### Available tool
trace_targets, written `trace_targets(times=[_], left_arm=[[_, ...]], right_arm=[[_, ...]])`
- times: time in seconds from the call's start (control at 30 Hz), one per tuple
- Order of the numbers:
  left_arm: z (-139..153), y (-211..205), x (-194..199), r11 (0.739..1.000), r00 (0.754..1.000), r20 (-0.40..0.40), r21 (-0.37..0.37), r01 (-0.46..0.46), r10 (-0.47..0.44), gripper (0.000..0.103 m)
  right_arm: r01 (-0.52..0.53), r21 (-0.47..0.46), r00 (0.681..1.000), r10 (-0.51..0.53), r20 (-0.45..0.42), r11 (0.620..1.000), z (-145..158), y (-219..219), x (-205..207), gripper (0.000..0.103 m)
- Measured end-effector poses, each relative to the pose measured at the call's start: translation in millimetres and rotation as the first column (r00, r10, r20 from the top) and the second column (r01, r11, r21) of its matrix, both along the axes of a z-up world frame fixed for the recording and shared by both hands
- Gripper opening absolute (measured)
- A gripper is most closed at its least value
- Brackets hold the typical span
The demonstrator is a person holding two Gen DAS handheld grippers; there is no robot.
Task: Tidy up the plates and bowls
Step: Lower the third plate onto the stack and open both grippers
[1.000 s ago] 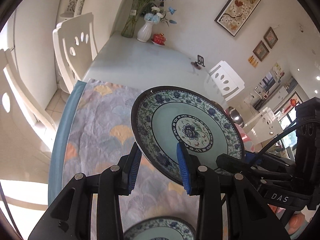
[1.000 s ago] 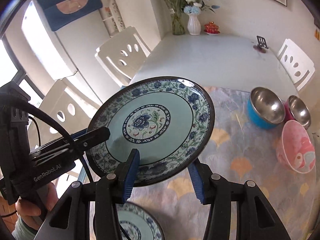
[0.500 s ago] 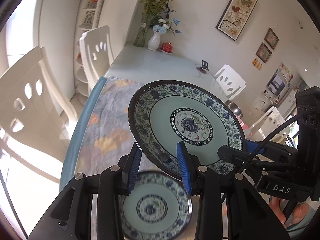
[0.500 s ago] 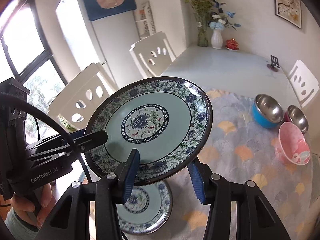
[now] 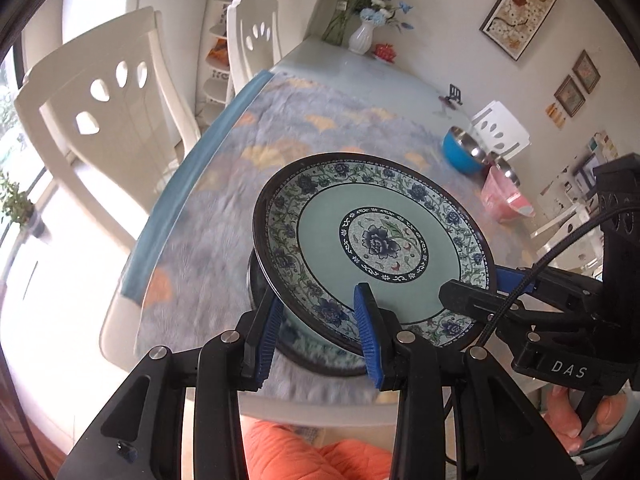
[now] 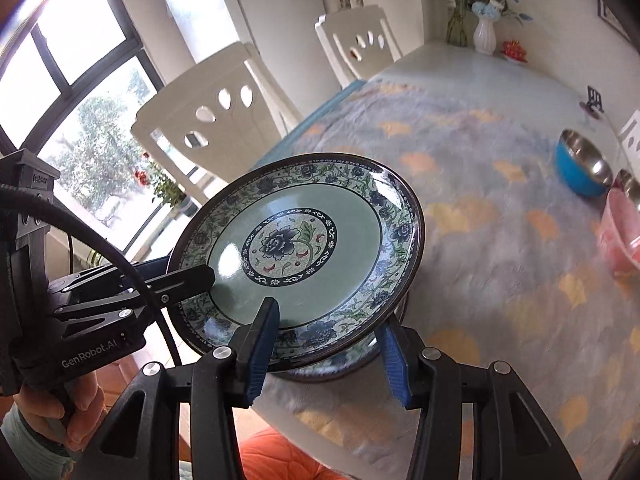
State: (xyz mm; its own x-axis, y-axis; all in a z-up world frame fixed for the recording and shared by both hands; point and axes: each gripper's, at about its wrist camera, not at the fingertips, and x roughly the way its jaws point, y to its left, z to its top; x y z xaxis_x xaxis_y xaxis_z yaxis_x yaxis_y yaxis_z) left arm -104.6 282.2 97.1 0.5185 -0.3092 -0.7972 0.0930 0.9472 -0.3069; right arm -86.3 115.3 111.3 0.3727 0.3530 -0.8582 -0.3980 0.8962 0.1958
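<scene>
Here both downward-tilted claws, left claw (image 5: 316, 336) and right claw (image 6: 328, 350), clamp the plate's (image 5: 376, 248) rim.

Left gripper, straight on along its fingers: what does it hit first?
Left gripper is already clamped on the upper plate's rim. Past that, most likely the second plate lying on the tablecloth just beneath. Depth there is hard to judge.

A plate (image 5: 376, 252) is held tilted above a second plate (image 5: 316, 354) lying at the counter's (image 6: 500, 80) near edge. Three bowls (image 6: 582, 162) cluster at the right edge. A vase (image 5: 362, 38) stands at the far end, chairs (image 6: 212, 120) along the left.
</scene>
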Motion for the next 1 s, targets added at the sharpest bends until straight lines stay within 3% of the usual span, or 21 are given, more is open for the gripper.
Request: trace_targets(times=[0.13, 0.47, 0.73, 0.83, 1.0], left_arm=[[-15.3, -1.2, -9.7, 1.0, 1.0, -0.028, 0.024, 0.001, 0.0, 0.033], [-37.1, 1.8, -9.1, 1.0, 0.996, -0.085, -0.004, -0.002, 0.002, 0.032], [-42.7, -1.2, 1.8, 1.0, 0.992, -0.123, 0.028, 0.009, -0.006, 0.032], [-39.0, 6.3, 2.2, 0.997, 0.993, -0.114, 0.065, -0.031, 0.038, 0.034], [-20.7, 31.2, 6.8, 0.992, 0.989, -0.082, 0.052, -0.117, 0.121, 0.035]], right_arm=[[-0.008, -0.011, 0.999, 0.007, -0.051, 1.0, -20.8, 0.1, -4.3, 0.047], [0.021, -0.002, 0.985, -0.021, -0.169, 1.0, -48.4, -6.8, -0.3, 0.047], [0.012, -0.004, 0.985, -0.012, -0.174, 1.0, -39.7, -0.7, -1.9, 0.047], [0.02, -0.003, 0.983, -0.02, -0.182, 1.0, -38.5, -4.0, -2.0, 0.047], [0.062, 0.027, 0.983, -0.056, -0.174, 0.998, -28.1, -19.0, 0.2, 0.047]])
